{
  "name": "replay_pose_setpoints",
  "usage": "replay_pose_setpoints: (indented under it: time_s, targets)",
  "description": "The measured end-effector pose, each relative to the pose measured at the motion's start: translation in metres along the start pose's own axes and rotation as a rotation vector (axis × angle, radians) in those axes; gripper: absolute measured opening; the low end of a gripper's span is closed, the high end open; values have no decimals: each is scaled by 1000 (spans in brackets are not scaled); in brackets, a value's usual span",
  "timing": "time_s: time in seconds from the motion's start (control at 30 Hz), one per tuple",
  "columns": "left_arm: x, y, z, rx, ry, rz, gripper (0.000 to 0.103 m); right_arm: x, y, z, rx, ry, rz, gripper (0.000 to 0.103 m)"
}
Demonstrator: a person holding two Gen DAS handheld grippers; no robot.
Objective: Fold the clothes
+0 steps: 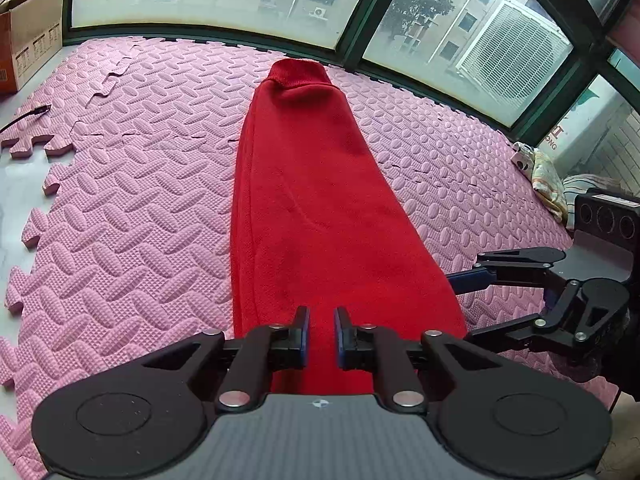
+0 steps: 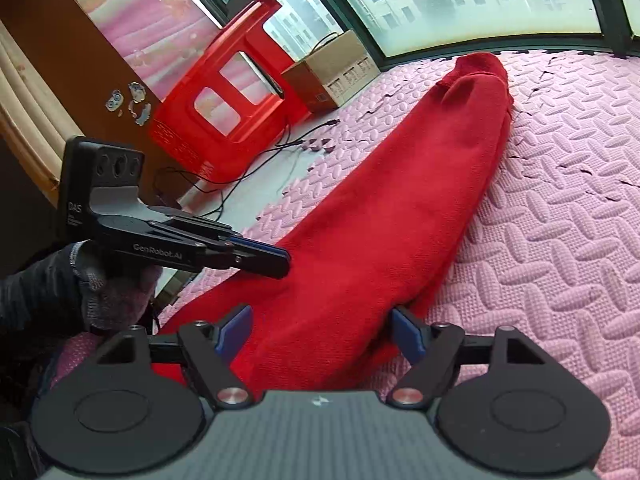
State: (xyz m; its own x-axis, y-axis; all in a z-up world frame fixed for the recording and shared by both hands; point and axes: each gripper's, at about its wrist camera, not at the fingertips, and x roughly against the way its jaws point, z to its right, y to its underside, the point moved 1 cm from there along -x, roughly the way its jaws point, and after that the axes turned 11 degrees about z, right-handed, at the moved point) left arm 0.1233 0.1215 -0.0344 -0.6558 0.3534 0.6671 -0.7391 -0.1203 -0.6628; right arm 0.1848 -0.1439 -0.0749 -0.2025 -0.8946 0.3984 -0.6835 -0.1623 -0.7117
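Both grippers, left [image 1: 322, 330] nearly closed (gripping nothing visible) and right [image 2: 323, 330] wide open, should pinch the red sweater's [image 1: 316, 208] near hem corners evenly.

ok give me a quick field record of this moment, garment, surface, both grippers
garment: red sweater, folded into a long narrow strip, collar at far end
surface: pink foam mat
left gripper: fingers slightly apart, over the near hem
right gripper: wide open, straddling the near right edge
nearby: cardboard box, red plastic stool
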Motion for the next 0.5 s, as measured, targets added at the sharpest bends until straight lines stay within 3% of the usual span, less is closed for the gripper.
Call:
replay_pose_setpoints:
  time_s: [0.13, 0.27, 0.5]
  targets:
    - [0, -3, 1, -5, -6, 8, 15, -3, 0, 3, 11, -89, -26, 84]
    - [1, -7, 4, -14, -9, 20, 23, -2, 3, 11, 12, -157, -70, 84]
    - [-8, -12, 12, -49, 11, 10, 23, -15, -3, 22, 24, -229, -81, 84]
